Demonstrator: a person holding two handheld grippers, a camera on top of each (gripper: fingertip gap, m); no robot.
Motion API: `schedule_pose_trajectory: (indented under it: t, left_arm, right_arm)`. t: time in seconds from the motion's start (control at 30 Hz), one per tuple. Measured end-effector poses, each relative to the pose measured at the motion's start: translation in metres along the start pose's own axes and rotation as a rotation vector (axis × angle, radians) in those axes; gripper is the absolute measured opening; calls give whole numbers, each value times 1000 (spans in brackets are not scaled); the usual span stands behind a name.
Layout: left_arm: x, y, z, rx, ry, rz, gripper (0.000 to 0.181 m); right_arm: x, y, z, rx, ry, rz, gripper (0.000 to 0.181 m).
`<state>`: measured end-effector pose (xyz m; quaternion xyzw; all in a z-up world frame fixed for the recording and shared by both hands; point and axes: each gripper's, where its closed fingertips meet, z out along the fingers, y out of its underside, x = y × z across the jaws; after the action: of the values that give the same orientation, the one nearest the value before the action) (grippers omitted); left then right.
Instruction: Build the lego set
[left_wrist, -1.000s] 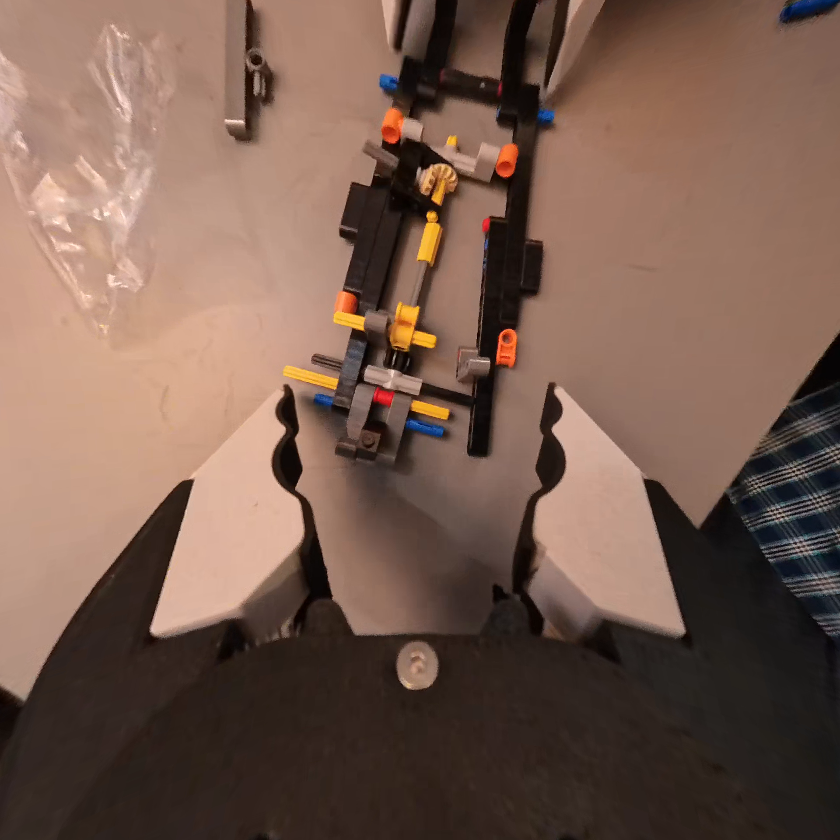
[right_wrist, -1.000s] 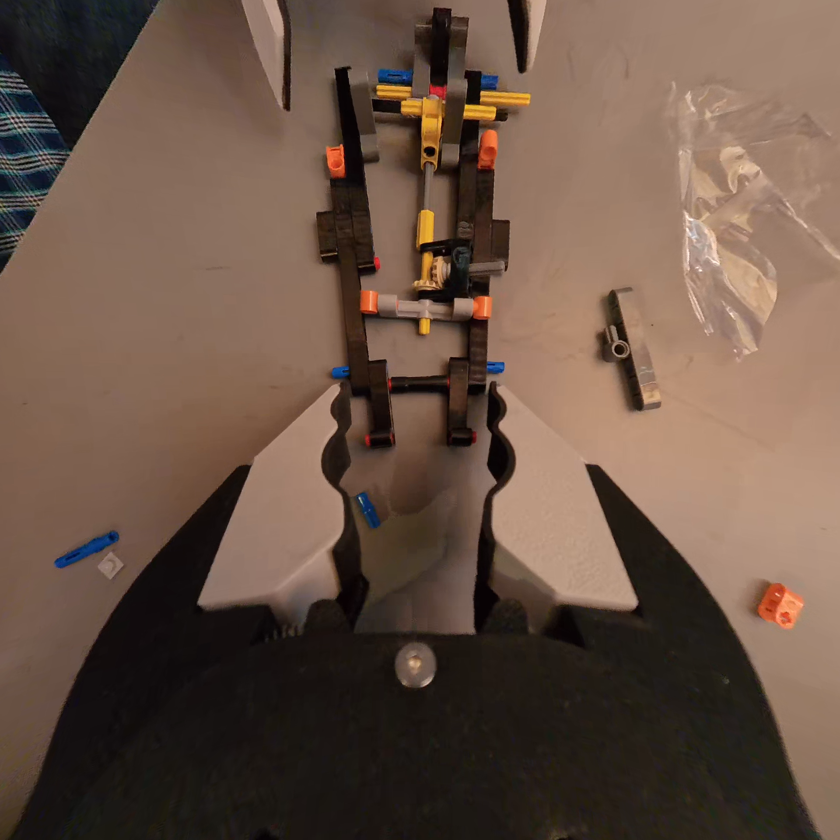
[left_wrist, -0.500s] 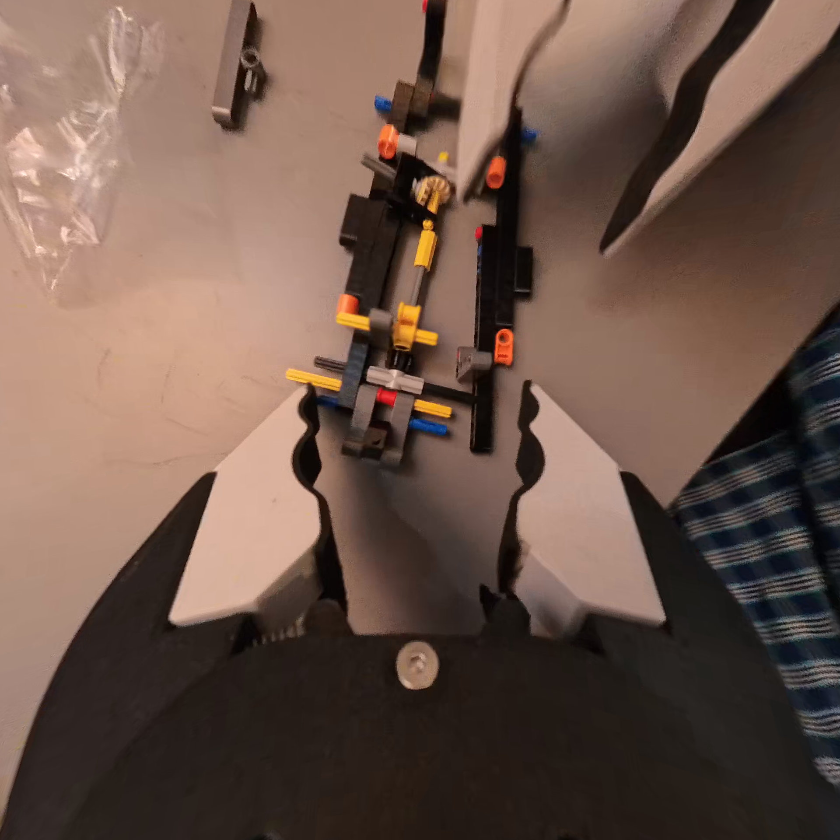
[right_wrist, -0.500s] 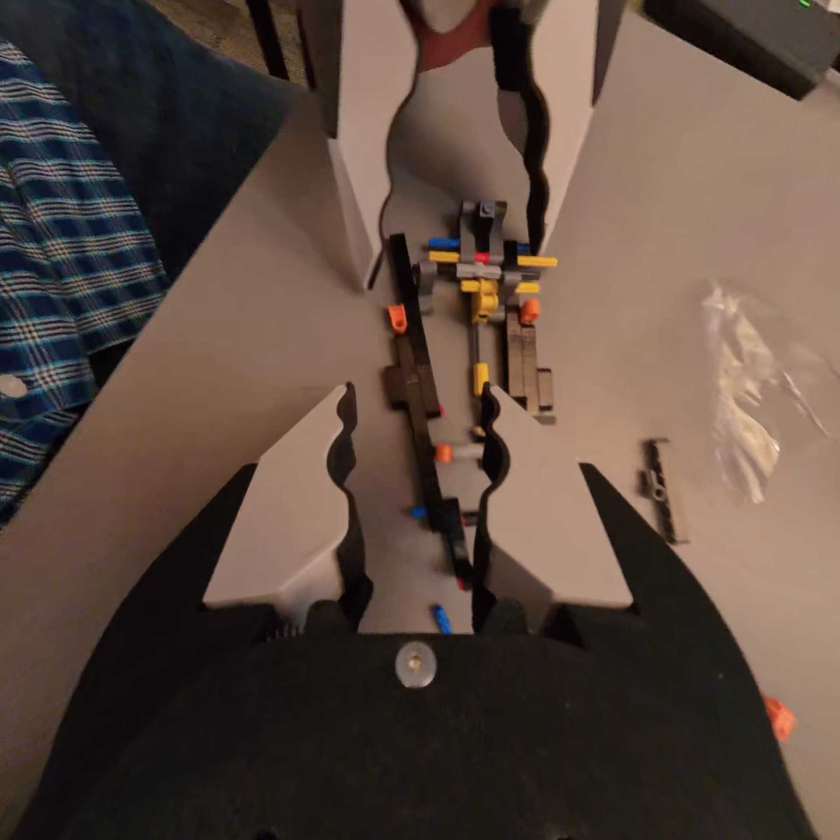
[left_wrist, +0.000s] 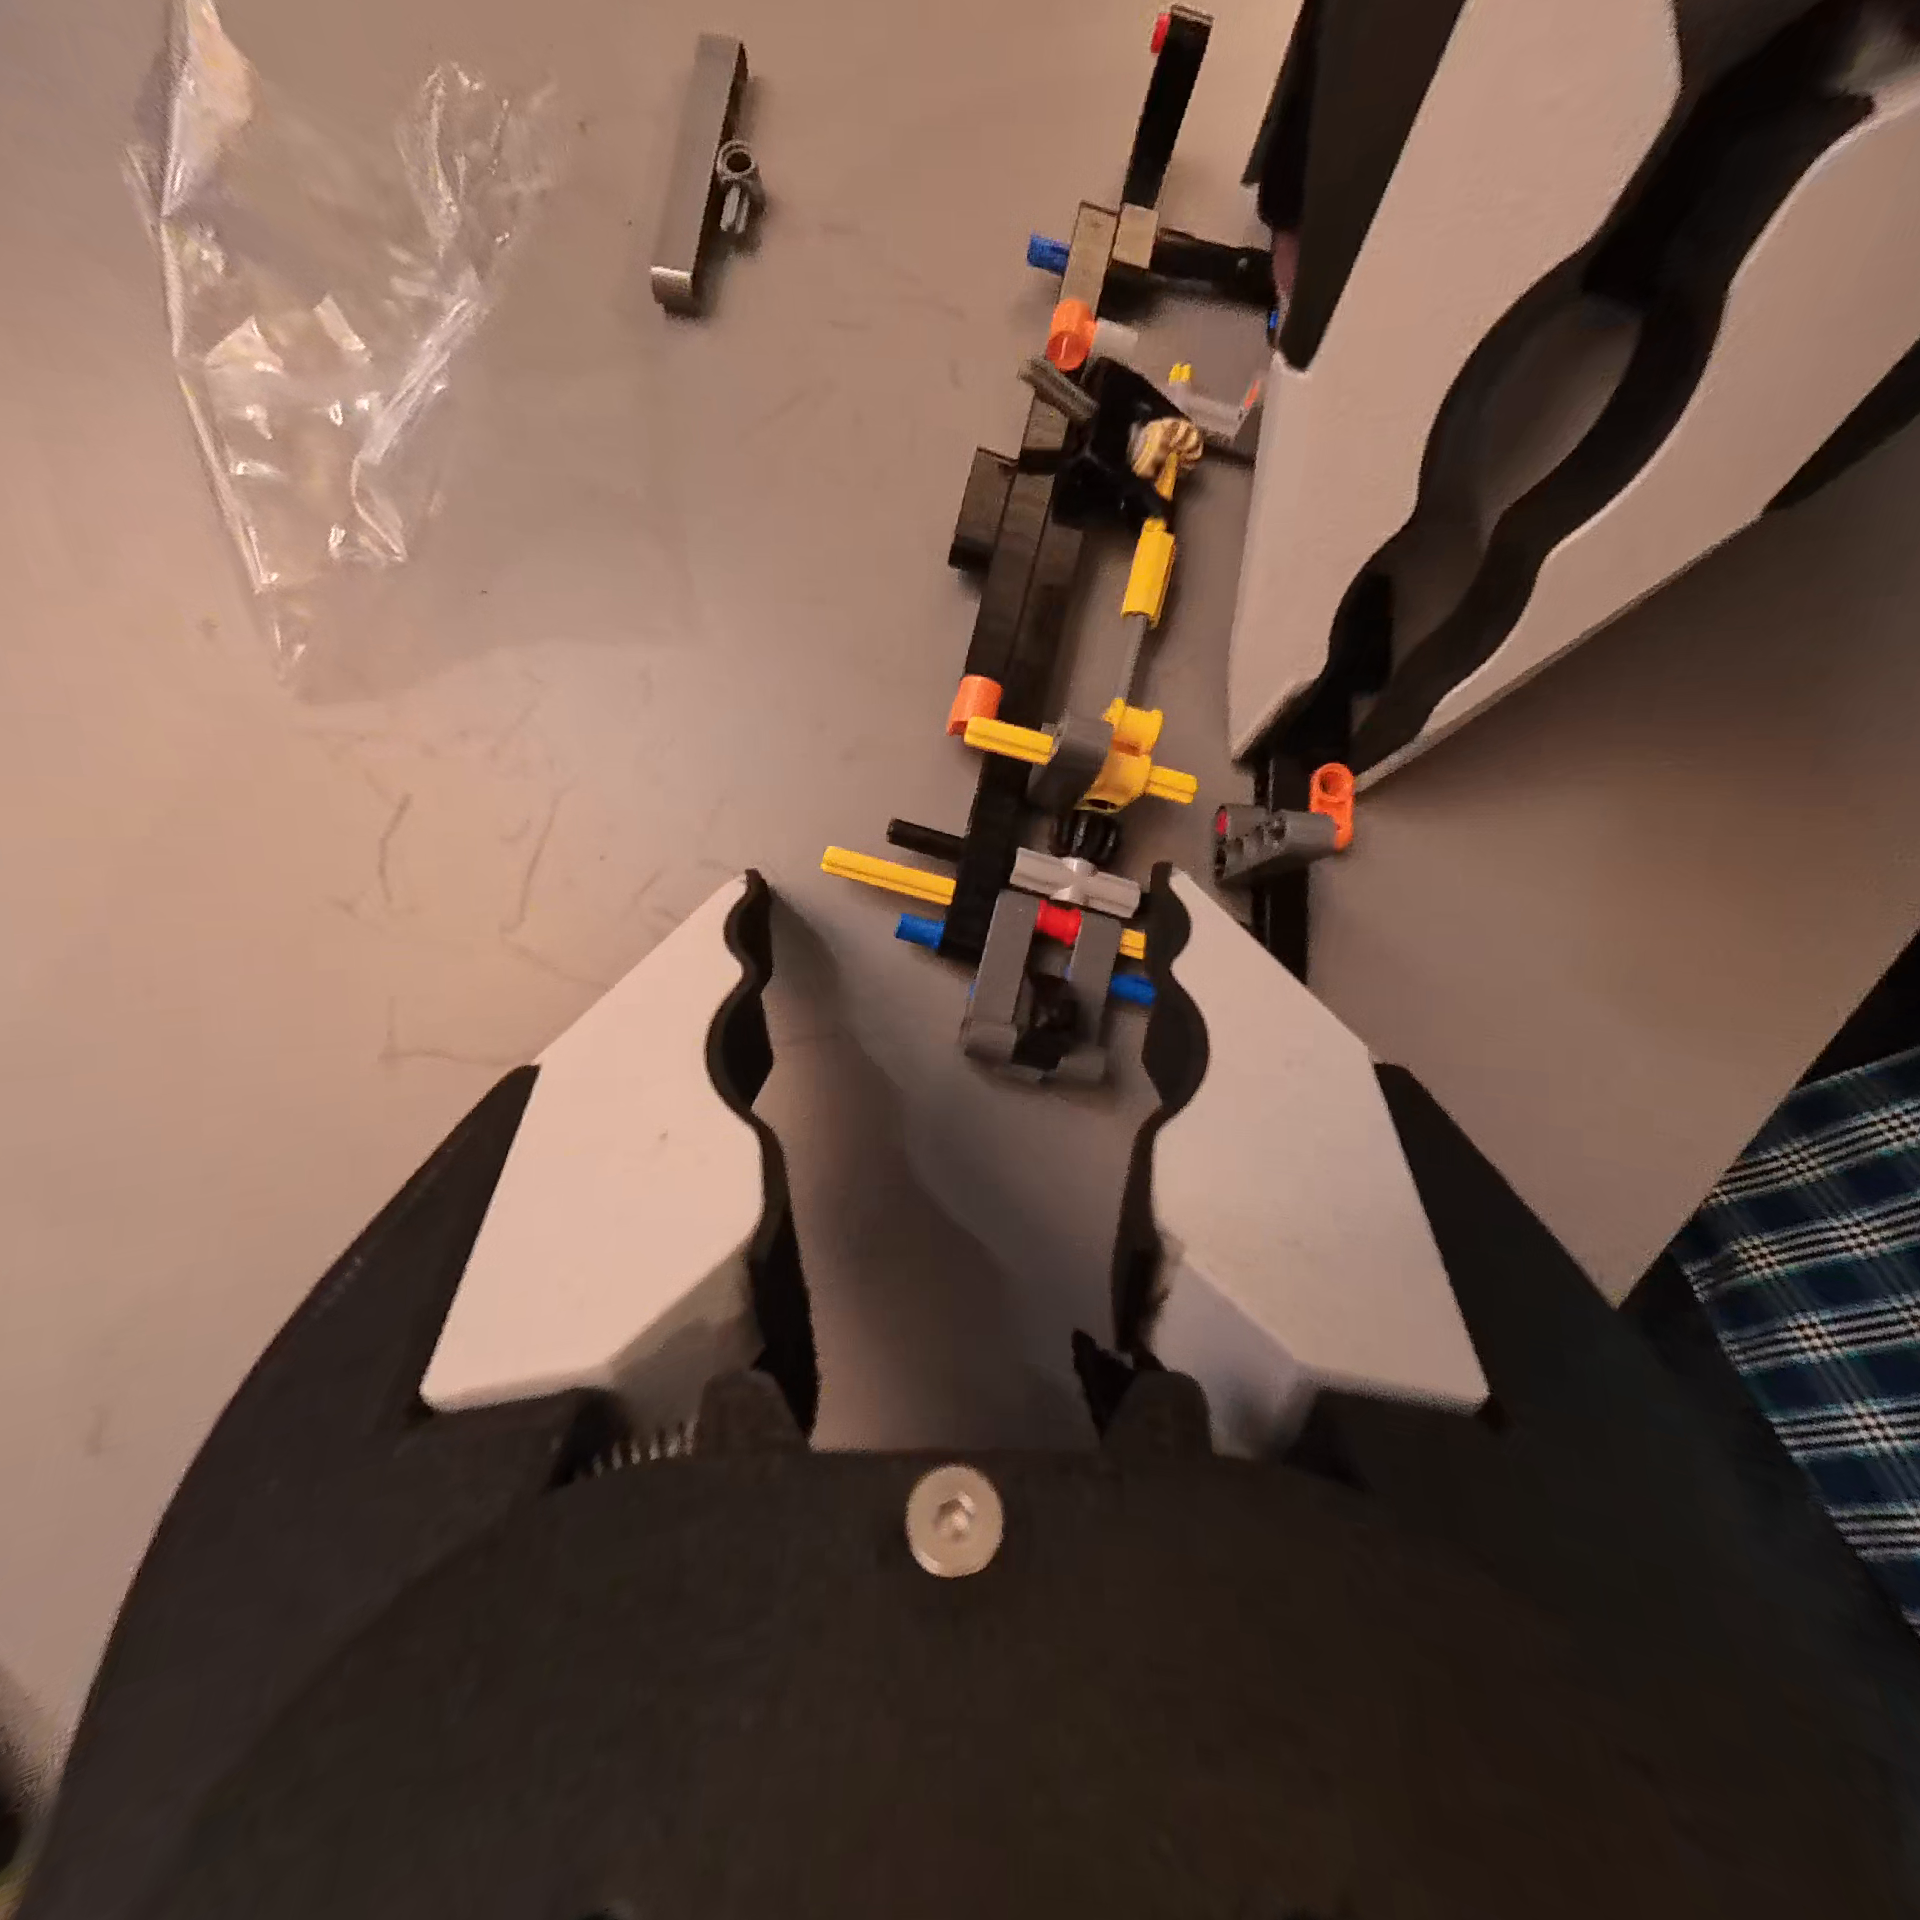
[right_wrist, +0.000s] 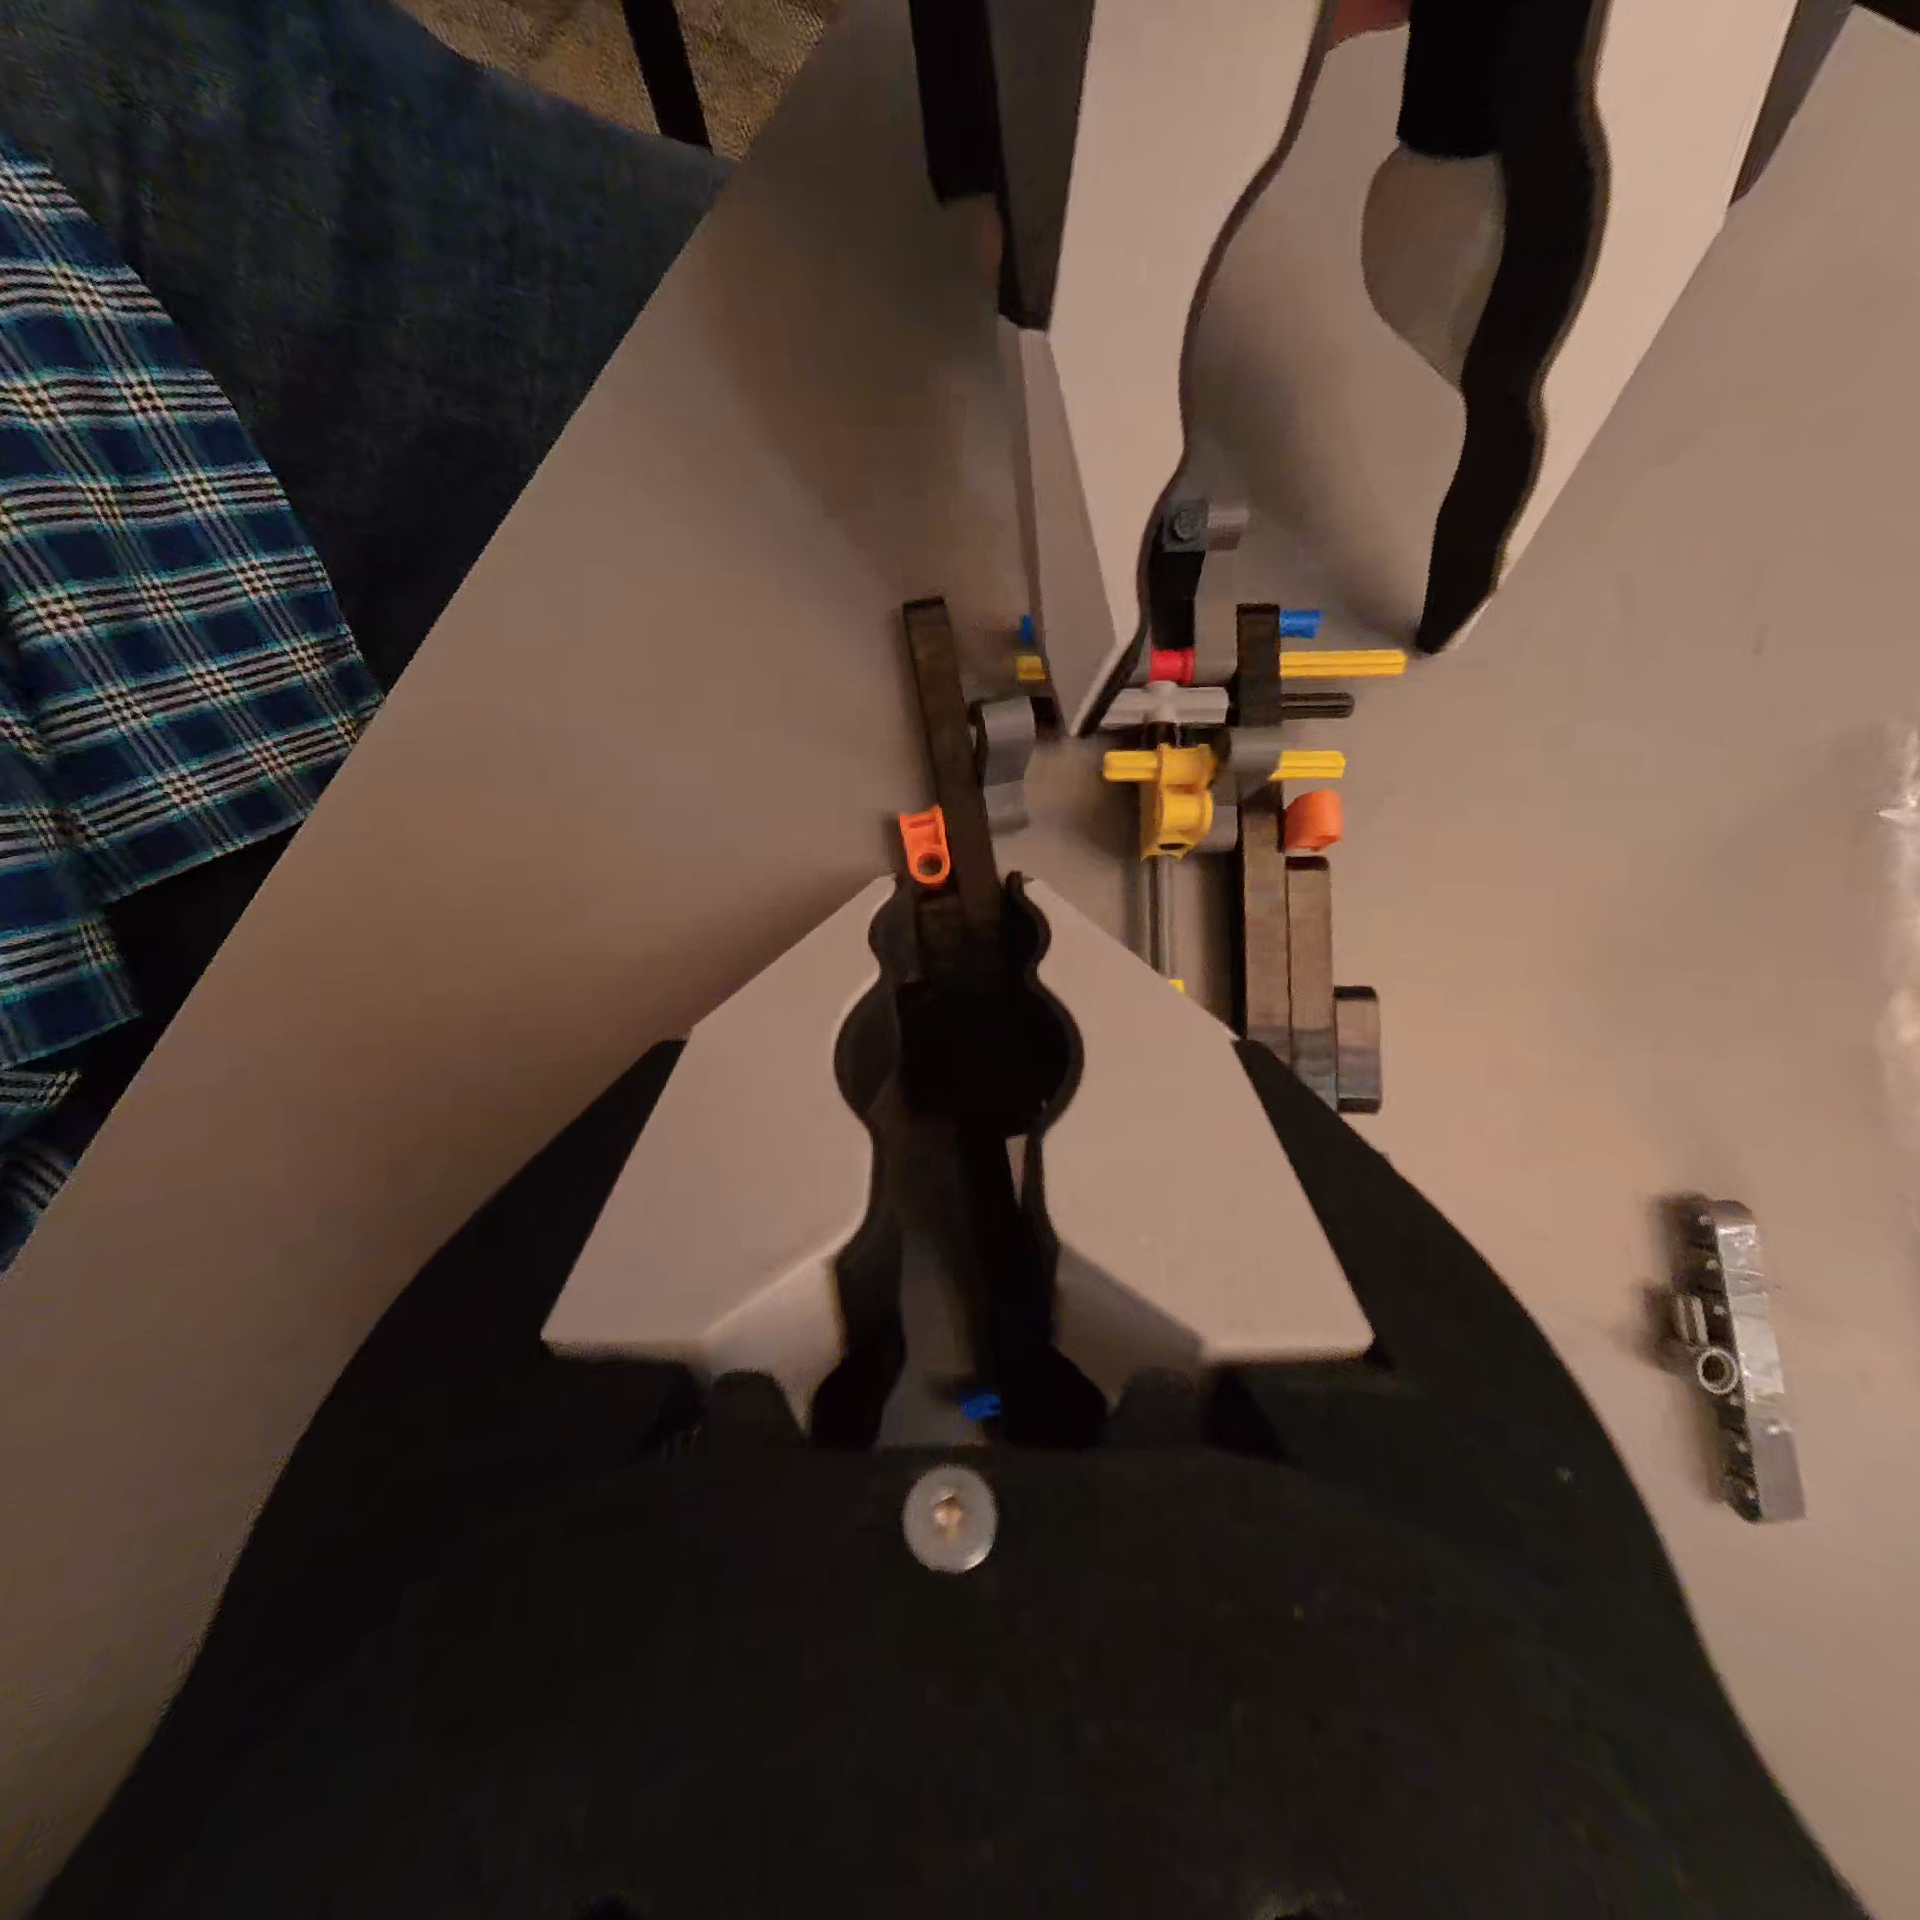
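- Lego frame (left_wrist: 1049, 623) lies flat on the grey table (left_wrist: 623, 727), half built: two long black side beams with a yellow-and-grey shaft running down the middle between them, and orange, blue and yellow pins sticking out at the sides.
- Risk, as I judge it: the right tongs (right_wrist: 958, 914) pinch only one side beam (right_wrist: 951, 748), so lifting or twisting from there could lever that beam off its cross links and split the frame.
- A second risk: the thin pins (blue and yellow ones near the end) could catch on the left tongs' fingers and get pushed out or bent if the gap narrows carelessly.
- Loose bits near the work could be knocked away: a grey beam with a small connector (right_wrist: 1730, 1371) sits well to one side, and a clear plastic bag (left_wrist: 301, 343) lies farther off.
- Right tongs: clenched on the black side beam, the wavy dark pads pressed against both its faces; the orange connector (right_wrist: 925, 847) sits just beyond the tips.
- Left tongs (left_wrist: 956, 904): spread wide and holding nothing; they sit low around the frame's near end, the grey forked piece (left_wrist: 1039, 987) between the fingers, one fingertip close to the blue pin there. Whether it touches, I cannot tell.
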<state>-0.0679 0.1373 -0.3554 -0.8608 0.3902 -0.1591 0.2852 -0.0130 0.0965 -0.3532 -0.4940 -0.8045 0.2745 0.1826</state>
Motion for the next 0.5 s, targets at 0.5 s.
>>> schedule_pose_trajectory:
  t: [0.5]
  left_arm:
    - [7,-1,-1,38,-2,-42,59]
  right_arm:
    - [-5,0,-4,30,83,-110,14]
